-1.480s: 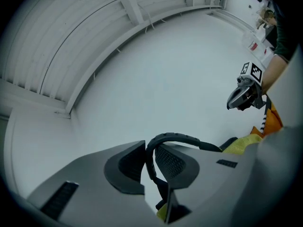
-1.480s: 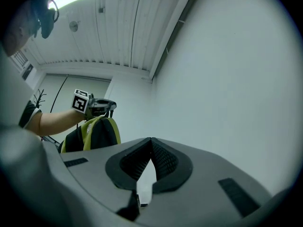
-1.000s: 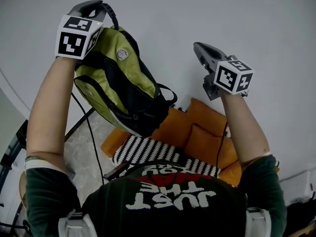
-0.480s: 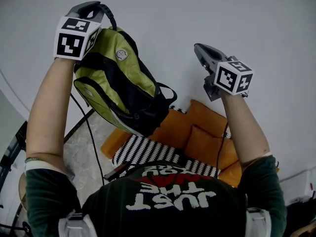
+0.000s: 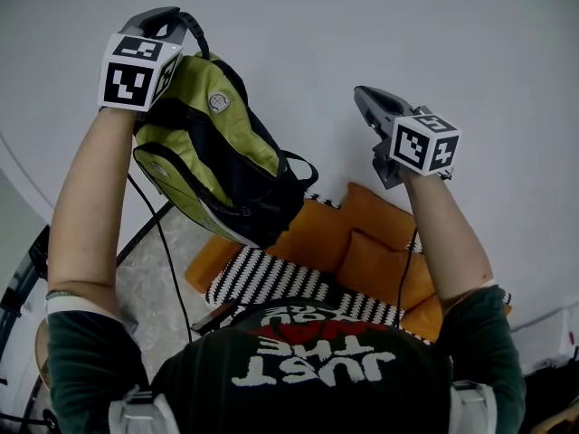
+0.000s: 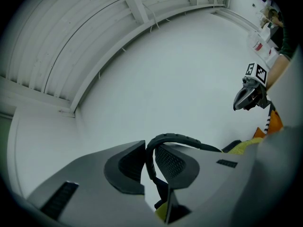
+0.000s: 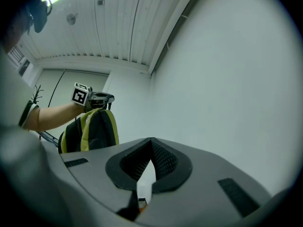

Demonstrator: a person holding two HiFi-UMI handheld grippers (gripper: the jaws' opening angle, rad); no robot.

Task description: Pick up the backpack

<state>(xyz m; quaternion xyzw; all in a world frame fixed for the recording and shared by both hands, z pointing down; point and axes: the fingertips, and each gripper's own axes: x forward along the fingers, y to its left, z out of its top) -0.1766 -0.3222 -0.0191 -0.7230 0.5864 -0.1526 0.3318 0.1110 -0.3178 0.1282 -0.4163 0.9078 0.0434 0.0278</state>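
Backpack (image 5: 213, 165) drifted slightly left | left gripper (image 5: 167, 18) clamped on handle (image 6: 175, 138) | right gripper (image 5: 366, 98) together

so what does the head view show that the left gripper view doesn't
Head view only: the whole green backpack hanging in the air, with orange cushions and striped fabric below. Left gripper view only: the left gripper, jaws pinching the black carry handle, and the slatted ceiling. Both: the right gripper and the white wall.

change: green-and-black fabric backpack (image 5: 194, 129) drifts slightly | direction: away from right gripper (image 5: 364, 98) | left gripper (image 5: 170, 18) carrying it edges the same way
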